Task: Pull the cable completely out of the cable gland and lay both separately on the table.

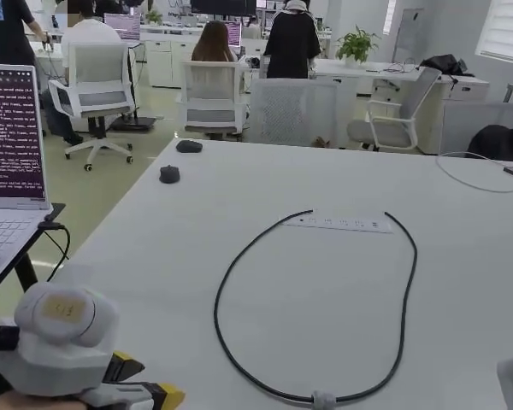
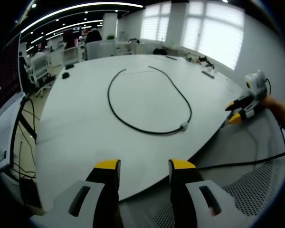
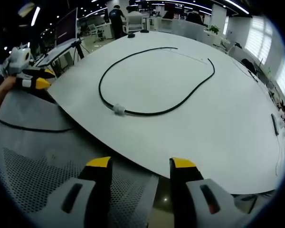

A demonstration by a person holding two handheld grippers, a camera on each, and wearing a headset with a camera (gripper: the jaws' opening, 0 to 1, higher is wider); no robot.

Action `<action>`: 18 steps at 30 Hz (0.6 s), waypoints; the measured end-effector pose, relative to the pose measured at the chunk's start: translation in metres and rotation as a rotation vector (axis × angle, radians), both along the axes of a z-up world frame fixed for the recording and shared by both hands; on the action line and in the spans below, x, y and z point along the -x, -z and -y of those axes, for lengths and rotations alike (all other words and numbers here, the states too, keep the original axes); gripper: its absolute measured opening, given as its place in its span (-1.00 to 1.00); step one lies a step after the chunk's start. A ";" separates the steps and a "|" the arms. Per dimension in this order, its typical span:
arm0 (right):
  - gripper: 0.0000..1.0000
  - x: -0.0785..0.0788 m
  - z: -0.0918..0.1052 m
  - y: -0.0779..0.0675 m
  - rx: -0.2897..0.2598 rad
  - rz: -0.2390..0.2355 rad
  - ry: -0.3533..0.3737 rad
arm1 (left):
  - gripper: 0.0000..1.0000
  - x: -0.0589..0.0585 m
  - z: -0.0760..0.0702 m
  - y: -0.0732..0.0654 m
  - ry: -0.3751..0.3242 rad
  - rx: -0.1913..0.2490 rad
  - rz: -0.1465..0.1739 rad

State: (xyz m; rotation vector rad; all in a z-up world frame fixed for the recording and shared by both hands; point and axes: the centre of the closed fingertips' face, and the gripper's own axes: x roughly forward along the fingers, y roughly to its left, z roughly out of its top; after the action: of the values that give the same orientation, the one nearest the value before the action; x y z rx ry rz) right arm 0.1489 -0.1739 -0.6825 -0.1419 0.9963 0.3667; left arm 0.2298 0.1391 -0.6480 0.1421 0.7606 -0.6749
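Open table (image 1: 154, 282) around looped cable (image 1: 215, 309), power strip (image 1: 338, 223)

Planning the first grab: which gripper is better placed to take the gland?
Right, probably: the gland lies almost straight ahead of the right gripper, jaws open; from the left gripper it sits off to the side.

The head view's bottom edge cuts off the left gripper (image 1: 145, 386) below its yellow-tipped fingers (image 1: 164, 396); the left edge crops the laptop (image 1: 8, 154). The cable gland (image 1: 323, 399) is too small to tell how it sits on the cable (image 1: 215, 309).
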 end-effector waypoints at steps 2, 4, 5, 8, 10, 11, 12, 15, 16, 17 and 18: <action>0.00 0.000 0.000 0.000 -0.001 0.000 0.001 | -0.17 0.000 0.000 0.000 0.000 0.000 -0.001; 0.00 0.000 0.000 0.000 -0.002 -0.001 0.001 | -0.17 0.000 0.000 0.000 -0.001 0.000 -0.001; 0.00 0.000 0.000 0.001 -0.001 -0.002 0.001 | -0.17 0.000 0.000 0.000 -0.002 0.000 -0.001; 0.00 0.000 0.000 0.001 -0.003 -0.002 0.002 | -0.17 0.000 0.000 0.000 -0.002 -0.001 -0.001; 0.00 0.000 0.000 0.001 -0.002 -0.003 0.002 | -0.17 0.000 0.000 0.000 -0.003 -0.001 -0.001; 0.00 0.000 0.000 0.001 -0.003 -0.003 0.002 | -0.17 0.000 0.000 0.000 -0.003 -0.001 -0.001; 0.00 0.000 0.000 0.001 -0.004 -0.003 0.002 | -0.17 0.000 -0.001 0.001 -0.003 -0.002 -0.001; -0.01 0.000 0.000 0.001 -0.002 -0.002 0.001 | -0.17 0.000 -0.001 0.001 -0.003 -0.002 -0.003; -0.01 0.000 0.000 0.001 -0.001 -0.003 0.000 | -0.17 0.000 -0.001 0.001 -0.003 -0.003 -0.004; -0.01 0.000 0.000 0.001 -0.001 -0.004 -0.001 | -0.17 0.000 -0.001 0.001 -0.003 -0.004 -0.004; -0.01 0.000 -0.001 0.001 -0.002 -0.004 -0.001 | -0.17 0.000 -0.001 0.001 -0.003 -0.004 -0.004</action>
State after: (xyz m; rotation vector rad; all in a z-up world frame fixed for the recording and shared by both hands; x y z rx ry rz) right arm 0.1486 -0.1731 -0.6836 -0.1396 0.9995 0.3690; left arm 0.2297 0.1398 -0.6490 0.1432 0.7661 -0.6711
